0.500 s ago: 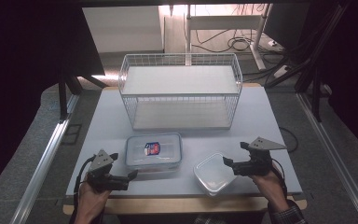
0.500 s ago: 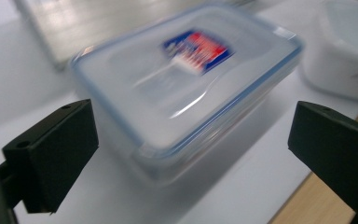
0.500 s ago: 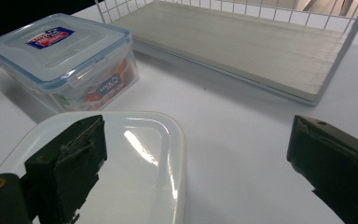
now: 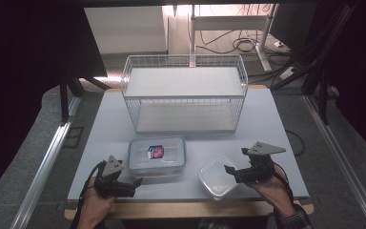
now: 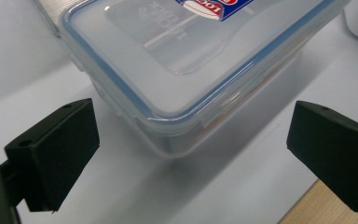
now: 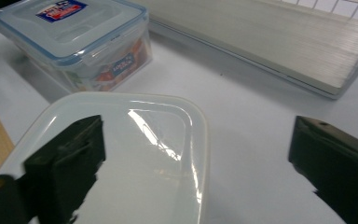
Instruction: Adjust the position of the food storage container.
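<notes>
Left gripper [image 4: 134, 182] and right gripper [image 4: 227, 170] hover, jaws wide apart.

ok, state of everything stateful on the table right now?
Left gripper: open, holds nothing, at the near corner of the blue-rimmed container.
Right gripper: open, holds nothing, by the square container.
Blue-rimmed container: lid on, packets inside.
Square container: lid on, contents cannot be told.
Wire basket: upright, open top, nothing on its board.
</notes>
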`<state>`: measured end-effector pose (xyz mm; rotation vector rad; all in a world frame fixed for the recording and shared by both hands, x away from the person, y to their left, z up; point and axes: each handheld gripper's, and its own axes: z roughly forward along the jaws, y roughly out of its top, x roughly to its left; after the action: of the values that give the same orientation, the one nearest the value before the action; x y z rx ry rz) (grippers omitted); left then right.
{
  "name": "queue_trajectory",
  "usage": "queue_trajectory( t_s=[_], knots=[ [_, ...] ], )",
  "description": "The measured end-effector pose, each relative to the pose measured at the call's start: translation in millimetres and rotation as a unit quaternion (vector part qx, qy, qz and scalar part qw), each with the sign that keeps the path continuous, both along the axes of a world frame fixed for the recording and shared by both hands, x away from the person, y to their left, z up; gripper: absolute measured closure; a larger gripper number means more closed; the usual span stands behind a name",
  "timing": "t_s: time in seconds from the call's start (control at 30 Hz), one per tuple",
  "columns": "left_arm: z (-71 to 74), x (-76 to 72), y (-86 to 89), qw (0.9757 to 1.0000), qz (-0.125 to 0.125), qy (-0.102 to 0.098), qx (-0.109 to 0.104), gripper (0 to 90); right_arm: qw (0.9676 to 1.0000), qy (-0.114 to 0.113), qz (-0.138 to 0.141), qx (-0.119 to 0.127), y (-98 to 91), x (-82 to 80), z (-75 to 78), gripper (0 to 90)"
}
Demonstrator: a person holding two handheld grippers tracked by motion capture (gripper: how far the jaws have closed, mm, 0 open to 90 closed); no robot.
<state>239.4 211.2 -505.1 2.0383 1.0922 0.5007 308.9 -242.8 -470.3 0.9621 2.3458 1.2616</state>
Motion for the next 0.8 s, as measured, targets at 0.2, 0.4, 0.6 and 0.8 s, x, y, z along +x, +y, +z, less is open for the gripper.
queue_trajectory(
  t_s=[0.2,0.4,0.6,0.8],
  knots=[
    [0.2,0.3,3.1,0.9999,0.005,-0.003,-0.013,1.5,0.9998,-0.001,-0.002,-0.019,3.2,-3.5,5.0,23.0],
    [-0.3,0.4,4.0,0.9998,0.007,-0.008,-0.016,1.7,0.9985,0.014,0.04,-0.035,16.5,-12.5,10.6,54.1],
    [-3.1,0.5,1.9,0.9998,0.008,-0.019,0.003,1.4,0.9965,0.014,0.071,-0.042,31.8,-23.1,15.2,79.3],
    [-3.8,0.8,4.6,0.9996,0.016,-0.023,0.003,1.3,0.9943,0.016,0.095,-0.045,43.0,-30.7,17.0,89.3]
  ],
)
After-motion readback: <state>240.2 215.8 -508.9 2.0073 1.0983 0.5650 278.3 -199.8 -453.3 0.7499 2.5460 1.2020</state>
